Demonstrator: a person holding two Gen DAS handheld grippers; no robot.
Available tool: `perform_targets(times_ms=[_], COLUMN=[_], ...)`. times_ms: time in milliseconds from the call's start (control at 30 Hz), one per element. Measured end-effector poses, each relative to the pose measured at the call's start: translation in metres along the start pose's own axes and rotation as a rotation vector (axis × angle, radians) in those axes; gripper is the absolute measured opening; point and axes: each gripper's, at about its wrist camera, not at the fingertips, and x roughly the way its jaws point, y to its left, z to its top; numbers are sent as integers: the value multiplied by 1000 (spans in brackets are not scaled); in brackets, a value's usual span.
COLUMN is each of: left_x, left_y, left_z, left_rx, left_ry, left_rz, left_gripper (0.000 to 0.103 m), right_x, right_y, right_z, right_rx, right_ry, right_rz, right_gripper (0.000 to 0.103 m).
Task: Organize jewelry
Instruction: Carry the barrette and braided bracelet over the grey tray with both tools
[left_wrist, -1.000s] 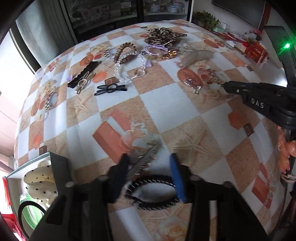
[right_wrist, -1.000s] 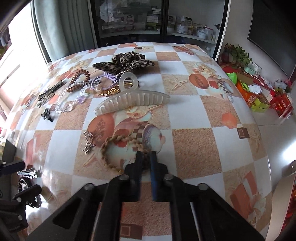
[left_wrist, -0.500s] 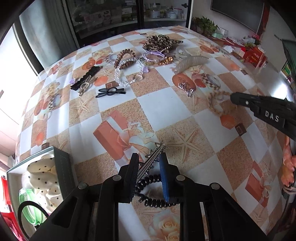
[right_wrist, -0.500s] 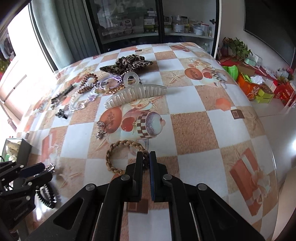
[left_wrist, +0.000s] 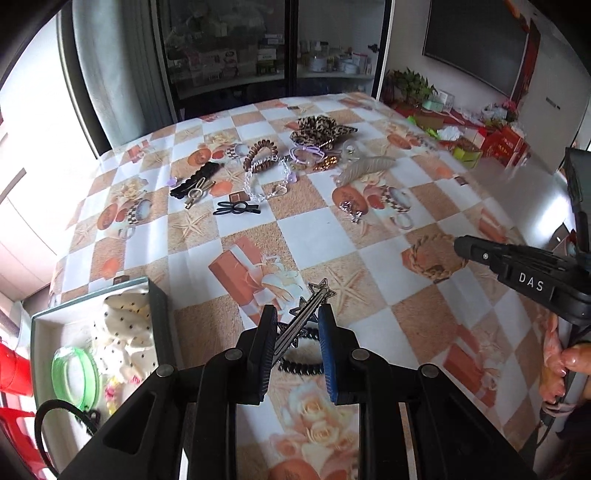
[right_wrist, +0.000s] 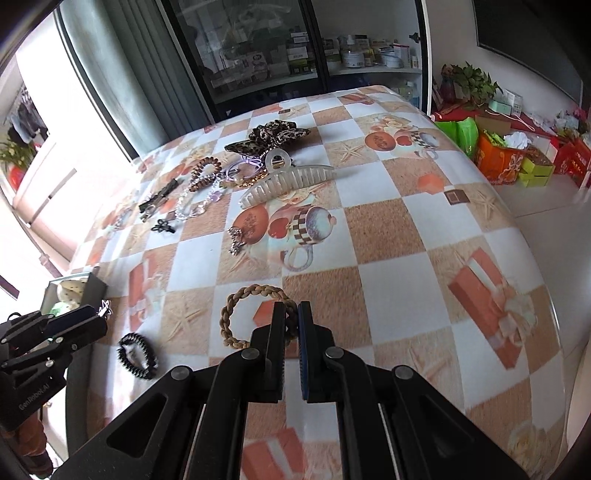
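Observation:
My left gripper (left_wrist: 297, 311) is shut on a silver star hair clip (left_wrist: 314, 300), which slants up between the blue pads, off the table. Beneath it a black spiral hair tie (left_wrist: 300, 366) lies on the cloth, seen also as the spiral tie (right_wrist: 136, 355) in the right wrist view. My right gripper (right_wrist: 291, 306) is shut on the near side of a tan braided hair tie (right_wrist: 236, 299), which rests on the table. Left of my left gripper stands an open grey box (left_wrist: 157, 314) holding a white dotted scrunchie (left_wrist: 122, 314) and a green bangle (left_wrist: 74, 373).
At the far side of the checked tablecloth (left_wrist: 314, 236) lie a leopard scrunchie (left_wrist: 317, 129), a cream claw clip (right_wrist: 288, 181), a brown spiral tie (left_wrist: 258, 153), a crystal bracelet (left_wrist: 258, 184), a black bow clip (left_wrist: 236, 208) and a silver brooch (right_wrist: 234, 240). Boxes and bags stand beyond the right edge.
The left jaws have closed on the star clip and lifted it away from the black spiral tie. The right gripper has dragged the braided tie toward the near side of the table.

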Motion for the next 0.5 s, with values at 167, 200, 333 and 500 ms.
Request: perform_targets(times_ms=[167,200,333,500], left_x=[-20,-22,-36,-52], left_y=[-5,-6,-8,-5], left_z=[-13,-16,-30,-53], left_rx=[-8,-9,-12,-40], left_ry=[-21,-23,-37,-55], left_rz=[-21,-24,-32,-35], left_gripper=[26,26,26,26], right_x=[-16,-20,-32,-43], right_y=[4,6,9,13], right_z=[-13,-16,-28,-44], right_rx=[1,-1,-1,0], right_ry=[-9,-11,-17,-17], right_rz=[15,16,24,31], right_gripper=[7,7,7,7])
